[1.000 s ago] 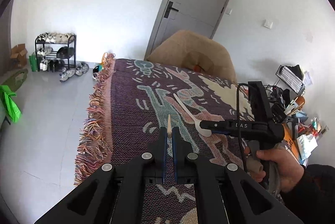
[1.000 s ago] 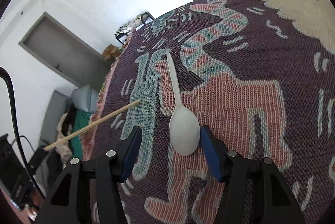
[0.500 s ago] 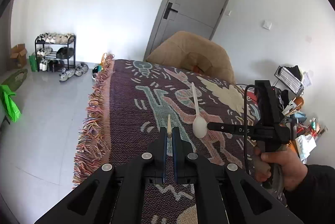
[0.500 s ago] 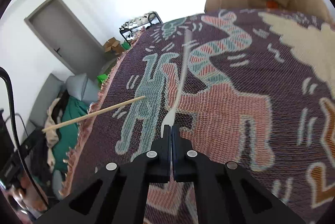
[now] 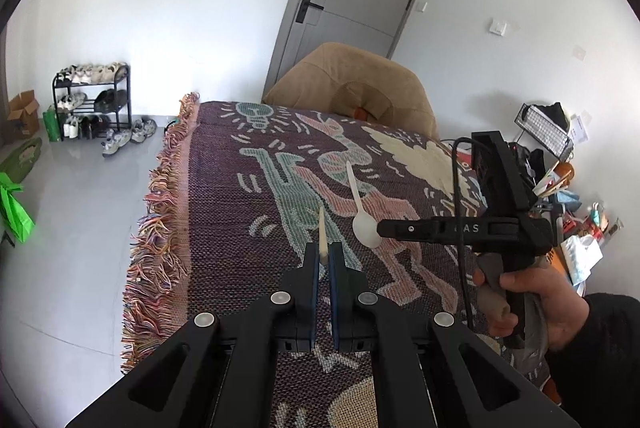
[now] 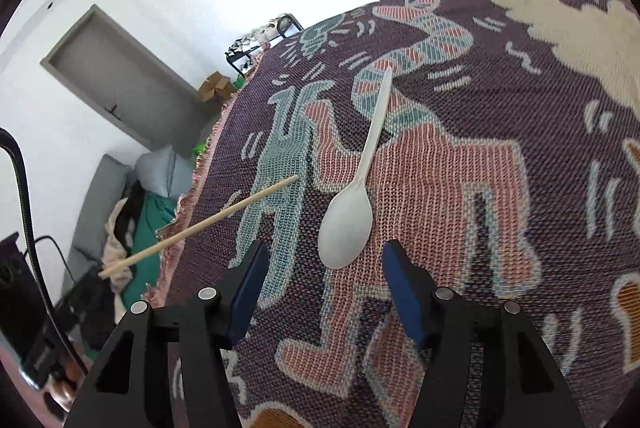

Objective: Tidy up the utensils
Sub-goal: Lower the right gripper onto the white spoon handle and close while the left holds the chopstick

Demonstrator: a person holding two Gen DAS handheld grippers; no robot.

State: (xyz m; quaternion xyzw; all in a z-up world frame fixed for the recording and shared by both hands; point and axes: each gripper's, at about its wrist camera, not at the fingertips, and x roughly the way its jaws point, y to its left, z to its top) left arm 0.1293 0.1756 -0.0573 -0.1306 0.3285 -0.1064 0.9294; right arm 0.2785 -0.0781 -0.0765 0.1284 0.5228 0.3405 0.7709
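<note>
A white plastic spoon (image 6: 348, 224) lies on the patterned woven blanket (image 6: 500, 155), bowl toward me; it also shows in the left wrist view (image 5: 362, 218). My right gripper (image 6: 324, 280) is open, its blue pads on either side just below the spoon's bowl, not holding it. It shows from the side in the left wrist view (image 5: 384, 228). My left gripper (image 5: 324, 260) is shut on a wooden chopstick (image 5: 322, 242), whose tip sticks up between the pads. The chopstick (image 6: 200, 228) reaches in from the left in the right wrist view.
The blanket's fringed edge (image 5: 156, 228) drops to a tiled floor on the left. A tan cushioned chair (image 5: 352, 91) stands behind the table. A shoe rack (image 5: 92, 99) is by the far wall. Cluttered items (image 5: 560, 187) sit at the right.
My right gripper had shut on the spoon's bowl and lifted it half a second ago. Now it has opened and the spoon lies flat on the blanket again. The left gripper keeps its chopstick.
</note>
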